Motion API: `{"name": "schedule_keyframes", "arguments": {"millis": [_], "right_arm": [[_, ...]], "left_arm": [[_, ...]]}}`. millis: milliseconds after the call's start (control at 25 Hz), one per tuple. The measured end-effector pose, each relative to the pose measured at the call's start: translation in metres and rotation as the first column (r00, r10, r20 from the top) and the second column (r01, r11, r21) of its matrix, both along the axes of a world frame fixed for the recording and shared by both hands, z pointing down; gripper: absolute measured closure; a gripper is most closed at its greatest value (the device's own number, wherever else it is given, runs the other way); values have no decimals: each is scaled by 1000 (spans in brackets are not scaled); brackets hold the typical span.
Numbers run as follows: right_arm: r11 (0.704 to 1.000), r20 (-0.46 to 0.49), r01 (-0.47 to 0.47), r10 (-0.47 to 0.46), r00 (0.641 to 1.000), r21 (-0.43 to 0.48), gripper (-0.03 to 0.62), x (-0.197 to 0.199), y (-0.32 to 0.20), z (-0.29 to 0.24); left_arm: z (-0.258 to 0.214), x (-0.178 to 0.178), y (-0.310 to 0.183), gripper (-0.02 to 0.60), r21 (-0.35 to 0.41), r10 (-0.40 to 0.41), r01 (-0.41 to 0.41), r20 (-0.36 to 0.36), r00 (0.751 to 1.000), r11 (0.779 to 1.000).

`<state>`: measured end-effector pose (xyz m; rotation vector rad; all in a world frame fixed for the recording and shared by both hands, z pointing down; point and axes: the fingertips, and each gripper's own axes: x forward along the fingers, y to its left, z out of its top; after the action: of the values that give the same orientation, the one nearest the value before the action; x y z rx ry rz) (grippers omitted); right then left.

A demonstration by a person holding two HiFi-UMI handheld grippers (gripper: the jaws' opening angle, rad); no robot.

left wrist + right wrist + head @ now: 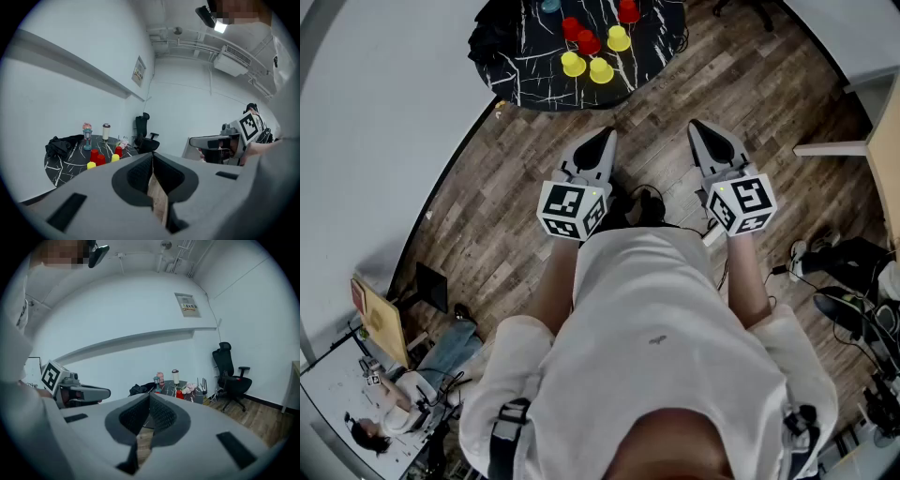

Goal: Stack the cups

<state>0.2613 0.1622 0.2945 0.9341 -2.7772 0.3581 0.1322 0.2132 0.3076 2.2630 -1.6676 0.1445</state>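
Several red and yellow cups stand upside down and apart on a round black marble table at the top of the head view: a yellow cup, another yellow cup, a red cup. My left gripper and right gripper are held side by side over the wood floor, well short of the table, both shut and empty. In the left gripper view the left gripper points past the table with its red cups. The right gripper faces the distant table.
A black cloth, a lantern figure and a tumbler share the table. A black office chair stands beyond it. A wooden desk and cables are at right. Another person sits at lower left.
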Motion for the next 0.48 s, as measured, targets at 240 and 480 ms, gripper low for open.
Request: {"name": "schedule_keyframes", "arguments": {"millis": [240, 480], "right_arm": [[1000, 9, -2, 2, 1000, 22, 591, -3, 9, 1], [1000, -2, 17, -17, 1000, 21, 591, 0, 30, 0]], "left_arm": [[-11, 2, 8, 574, 44, -10, 10, -8, 1000, 999], [-7, 11, 25, 574, 25, 9, -9, 12, 1000, 1000]]}}
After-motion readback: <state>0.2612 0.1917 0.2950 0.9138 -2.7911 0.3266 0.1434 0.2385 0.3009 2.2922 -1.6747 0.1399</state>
